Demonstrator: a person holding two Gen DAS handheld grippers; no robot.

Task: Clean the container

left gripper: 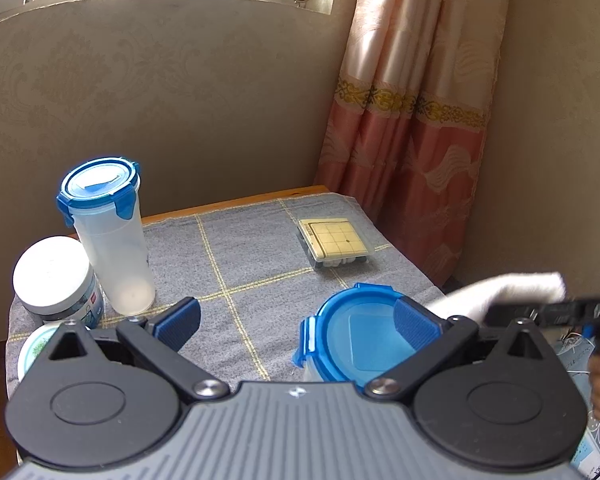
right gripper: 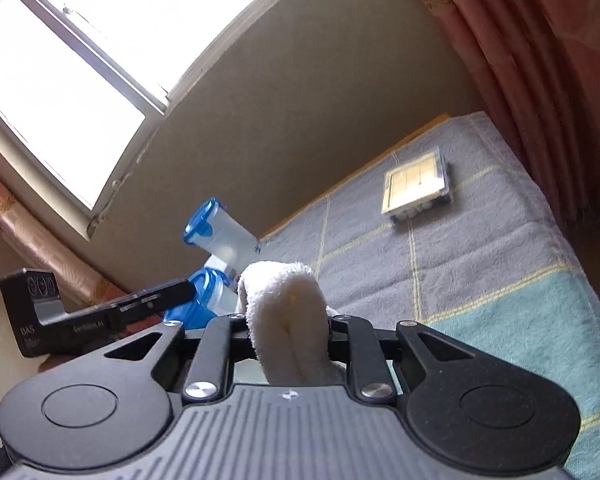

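In the left wrist view, at the far left of the surface (left gripper: 244,256), which a grey checked cloth (left gripper: 260,272) covers, stands a white-lidded jar (left gripper: 56,280). Just beside it to the right, a tall clear tumbler (left gripper: 108,240) stands upright with its blue clip lid closed. Below the jar, the edge of another round lid (left gripper: 34,350) shows behind the left tongs.

The left tongs (left gripper: 298,322) stand wide open over the cloth; their blue pads (left gripper: 178,322) hold nothing. The right pad lies over the blue lid of the container (left gripper: 352,340), which sits on the surface at the near right (whether the pad touches the lid, I cannot tell). Further back, well apart from the container, a small flat box (left gripper: 334,242) with a yellow grid top lies on the cloth.

At the right edge, the right tongs (left gripper: 540,310) come in from the side with a white towel (left gripper: 504,292) that reaches toward the container.

In the right wrist view, the right tongs (right gripper: 288,320) are closed on the folded white towel (right gripper: 284,308), which bulges out between them. The container (right gripper: 204,296) shows to the left of the towel, partly hidden by the side of the left tongs.
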